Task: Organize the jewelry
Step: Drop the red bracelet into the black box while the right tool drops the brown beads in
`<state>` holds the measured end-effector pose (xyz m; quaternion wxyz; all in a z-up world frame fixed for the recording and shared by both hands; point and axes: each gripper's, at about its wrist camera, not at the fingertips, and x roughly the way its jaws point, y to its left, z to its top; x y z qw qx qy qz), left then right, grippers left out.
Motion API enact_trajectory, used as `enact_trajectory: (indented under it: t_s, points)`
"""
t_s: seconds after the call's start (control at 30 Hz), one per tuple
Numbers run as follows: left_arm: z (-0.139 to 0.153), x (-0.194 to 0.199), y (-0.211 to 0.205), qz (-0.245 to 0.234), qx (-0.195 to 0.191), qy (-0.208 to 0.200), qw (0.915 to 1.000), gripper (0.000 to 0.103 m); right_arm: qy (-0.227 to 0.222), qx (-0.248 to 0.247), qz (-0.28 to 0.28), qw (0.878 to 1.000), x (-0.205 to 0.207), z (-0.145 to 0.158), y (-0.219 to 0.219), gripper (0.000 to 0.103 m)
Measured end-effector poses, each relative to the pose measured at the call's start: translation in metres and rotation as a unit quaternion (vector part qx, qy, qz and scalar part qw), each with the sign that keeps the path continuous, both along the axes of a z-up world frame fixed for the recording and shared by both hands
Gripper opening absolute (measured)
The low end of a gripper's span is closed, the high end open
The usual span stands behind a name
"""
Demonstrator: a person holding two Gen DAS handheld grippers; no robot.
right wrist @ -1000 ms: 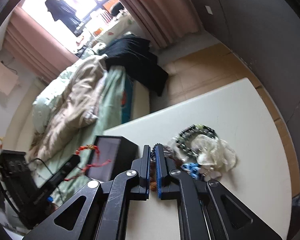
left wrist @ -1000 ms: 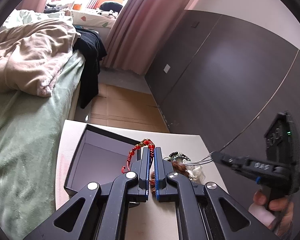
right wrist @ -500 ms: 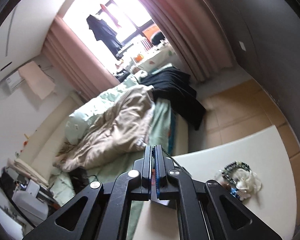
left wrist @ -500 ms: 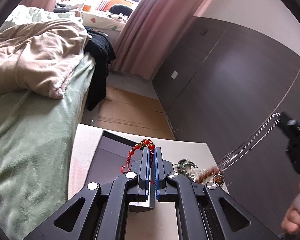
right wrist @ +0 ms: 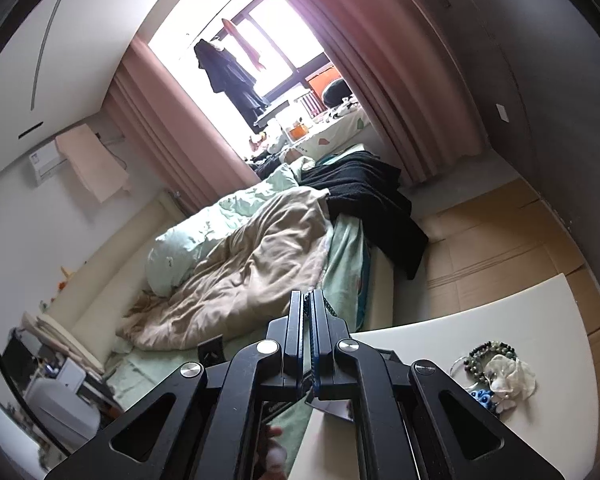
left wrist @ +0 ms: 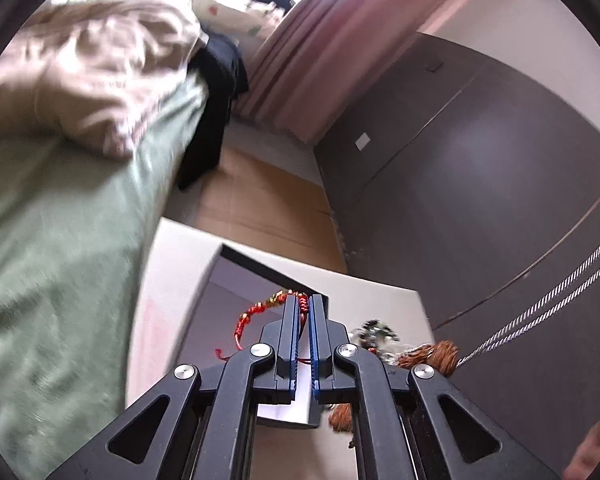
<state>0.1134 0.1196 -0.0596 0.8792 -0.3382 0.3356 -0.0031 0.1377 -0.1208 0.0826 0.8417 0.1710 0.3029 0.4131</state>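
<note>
My left gripper [left wrist: 304, 305] is shut on a red beaded bracelet [left wrist: 256, 312] and holds it above the open dark box [left wrist: 236, 276] on the white table [left wrist: 168, 280]. My right gripper [right wrist: 308, 298] is shut on a silver twisted chain [left wrist: 548, 300]; the chain hangs taut with a brown bead strand [left wrist: 436, 354] at its lower end, and in the right wrist view only a short dark bit shows between the jaws. A pile of jewelry [right wrist: 496, 368] with green-black beads and a white flower lies on the table; it also shows in the left wrist view [left wrist: 374, 332].
A bed [right wrist: 260, 264] with green sheet and beige duvet runs along the table's left side. Dark wardrobe doors [left wrist: 480, 184] stand to the right. Cardboard covers the floor [right wrist: 500, 240] beyond the table. Pink curtains [right wrist: 380, 60] frame the window.
My right gripper has risen further, lifting the silver chain and the brown strand off the pile. My left gripper has shifted over the box with the red bracelet in it.
</note>
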Motion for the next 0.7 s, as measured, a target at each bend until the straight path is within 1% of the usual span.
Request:
enact_trajectory:
  t_s: [0.03, 0.07, 0.1, 0.13, 0.17, 0.2, 0.27, 0.4, 0.53, 0.7]
  points:
    - [-0.001, 0.0, 0.002, 0.004, -0.009, 0.004, 0.9999, 0.006, -0.003, 0.001, 0.001, 1.0, -0.001, 0.002, 0.001, 0.004]
    - [0.0, -0.001, 0.004, 0.009, -0.01, 0.006, 0.9999, 0.009, -0.006, -0.001, 0.001, 1.0, -0.002, 0.004, 0.003, 0.004]
    - [0.002, -0.002, 0.005, 0.011, -0.008, 0.005, 0.9999, 0.025, -0.009, -0.002, 0.001, 1.0, -0.003, 0.005, 0.004, 0.004]
    - [0.006, -0.004, 0.005, 0.014, -0.006, 0.001, 0.9999, 0.057, -0.012, -0.003, 0.002, 1.0, -0.003, 0.007, 0.005, 0.004]
    - [0.009, -0.007, 0.005, 0.017, -0.005, -0.007, 0.9998, 0.073, -0.015, -0.002, 0.003, 1.0, -0.004, 0.009, 0.005, 0.004]
    - [0.013, -0.011, 0.006, 0.023, -0.005, -0.021, 0.9995, 0.092, -0.017, -0.002, 0.003, 1.0, -0.005, 0.01, 0.006, 0.004]
    - [0.022, -0.02, 0.007, 0.036, 0.001, -0.045, 0.9983, 0.094, -0.02, -0.002, 0.003, 1.0, -0.006, 0.013, 0.008, 0.004]
    - [0.028, -0.022, 0.007, 0.026, 0.003, -0.048, 0.9985, 0.094, -0.032, 0.01, 0.003, 0.999, -0.009, 0.027, 0.009, 0.004]
    - [0.028, -0.023, 0.01, 0.026, 0.004, -0.048, 0.9985, 0.094, -0.062, 0.011, 0.005, 0.998, -0.017, 0.055, 0.012, 0.004]
    - [0.033, -0.032, 0.023, 0.044, -0.019, -0.067, 0.9966, 0.094, -0.095, -0.006, 0.014, 0.995, -0.027, 0.083, 0.033, 0.004]
